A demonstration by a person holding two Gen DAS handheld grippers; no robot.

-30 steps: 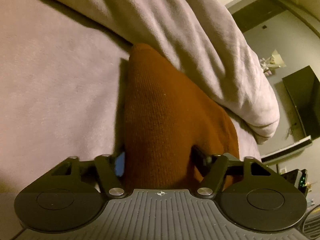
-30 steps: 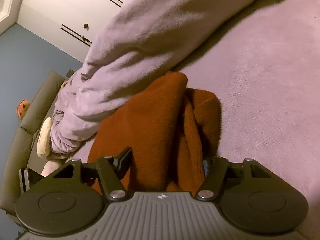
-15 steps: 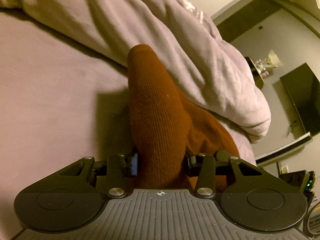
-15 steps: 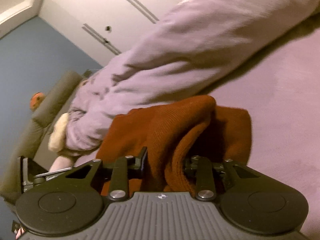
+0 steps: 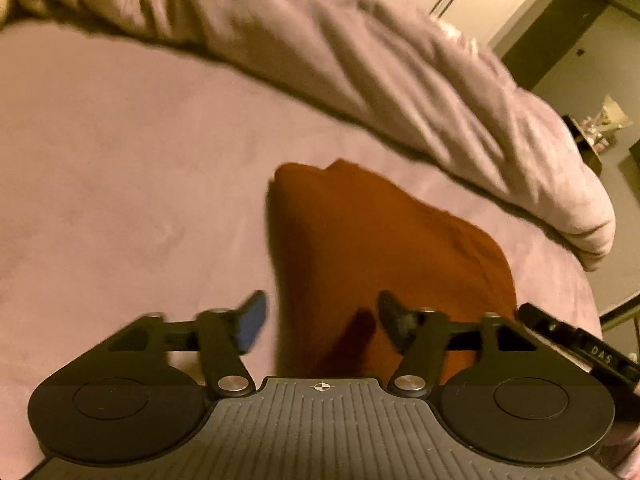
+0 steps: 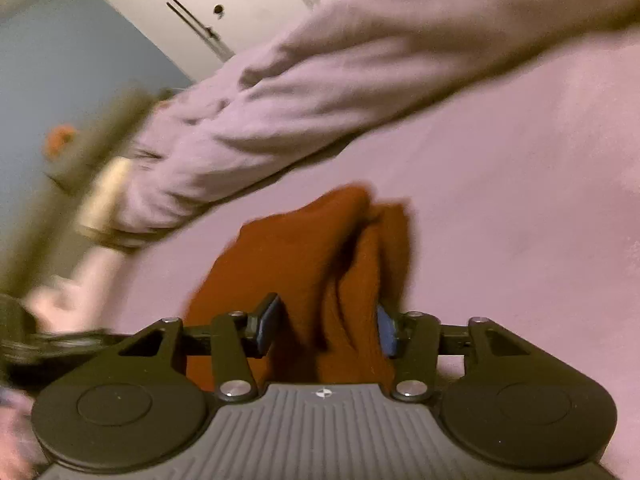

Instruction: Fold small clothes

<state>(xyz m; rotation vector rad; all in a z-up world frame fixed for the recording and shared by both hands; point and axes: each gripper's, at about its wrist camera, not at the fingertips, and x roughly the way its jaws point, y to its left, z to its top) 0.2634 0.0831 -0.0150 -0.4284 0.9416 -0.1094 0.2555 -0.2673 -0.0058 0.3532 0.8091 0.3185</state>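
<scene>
Rust-brown knit garment (image 5: 384, 248) lies bunched on the bed (image 5: 120, 168), just in front of the rolled lilac blanket (image 5: 360, 60). Left tool (image 5: 318, 320) fingers spread apart, cloth between them, not clamped. Right tool (image 6: 328, 330) also apart, straddling a fold.

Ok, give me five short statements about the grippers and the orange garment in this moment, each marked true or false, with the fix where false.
1. The orange knit garment lies on a pale lilac bed cover. True.
2. The left gripper is clamped shut on the garment. False: its jaws stand apart.
3. The right gripper is open with cloth between its fingers. True.
4. The garment is spread out flat. False: it is bunched in folds.
5. A rumpled lilac duvet lies beyond the garment. True.
</scene>
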